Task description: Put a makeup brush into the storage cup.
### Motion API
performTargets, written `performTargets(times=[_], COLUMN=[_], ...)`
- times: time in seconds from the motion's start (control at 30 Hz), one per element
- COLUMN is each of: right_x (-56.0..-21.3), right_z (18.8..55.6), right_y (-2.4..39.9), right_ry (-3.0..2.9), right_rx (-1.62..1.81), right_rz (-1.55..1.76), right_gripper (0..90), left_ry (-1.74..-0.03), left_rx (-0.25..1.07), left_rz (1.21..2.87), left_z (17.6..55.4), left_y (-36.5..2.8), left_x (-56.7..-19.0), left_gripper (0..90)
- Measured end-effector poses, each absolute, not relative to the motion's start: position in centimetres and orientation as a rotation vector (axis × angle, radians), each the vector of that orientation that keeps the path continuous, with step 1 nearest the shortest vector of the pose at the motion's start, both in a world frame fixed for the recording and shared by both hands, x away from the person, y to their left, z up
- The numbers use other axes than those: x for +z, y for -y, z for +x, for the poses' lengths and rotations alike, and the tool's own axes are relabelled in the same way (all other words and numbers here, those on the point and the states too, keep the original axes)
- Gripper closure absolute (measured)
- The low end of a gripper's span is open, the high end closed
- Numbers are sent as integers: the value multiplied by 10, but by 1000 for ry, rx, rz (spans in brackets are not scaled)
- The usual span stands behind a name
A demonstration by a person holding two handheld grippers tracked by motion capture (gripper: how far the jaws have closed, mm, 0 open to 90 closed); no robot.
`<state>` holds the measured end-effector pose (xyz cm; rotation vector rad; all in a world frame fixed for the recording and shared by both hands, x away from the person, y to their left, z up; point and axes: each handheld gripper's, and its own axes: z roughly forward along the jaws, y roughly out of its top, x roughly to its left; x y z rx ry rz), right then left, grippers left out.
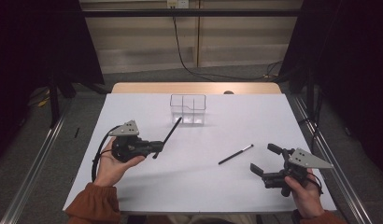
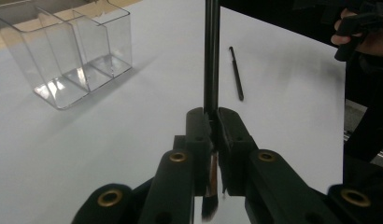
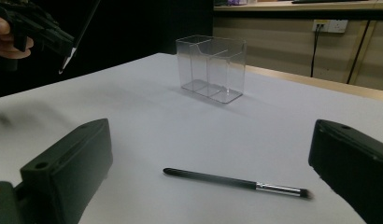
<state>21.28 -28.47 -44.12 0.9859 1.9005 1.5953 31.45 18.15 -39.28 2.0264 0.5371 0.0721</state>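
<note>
A brush (image 2: pixel 210 56) is clamped in the left gripper (image 1: pixel 154 148) above the desk's (image 1: pixel 147 186) left half, near the clear box (image 1: pixel 187 109). The right gripper (image 1: pixel 263 158), wide open and empty, hovers near the right edge by a second brush (image 1: pixel 236 154).

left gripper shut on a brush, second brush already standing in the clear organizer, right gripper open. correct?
Not quite. The second brush lies flat on the table, apart from the clear organizer, as the high view shows. The rest holds: left gripper is shut on a brush, right gripper is open.
</note>
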Motion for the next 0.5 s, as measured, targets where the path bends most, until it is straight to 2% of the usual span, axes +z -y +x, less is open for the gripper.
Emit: performTargets(times=[0.2, 0.5], right_x=[-442, -437], right_z=[215, 221], right_y=[281, 274], right_ry=[-1923, -1991], right_rx=[1601, 1610], right_rz=[980, 934], right_gripper=[0, 0], left_ry=[-500, -478], left_rx=[68, -17], left_rz=[2080, 2124], left_z=[311, 309], left_y=[-172, -161], left_x=[-391, -394], left_gripper=[838, 839])
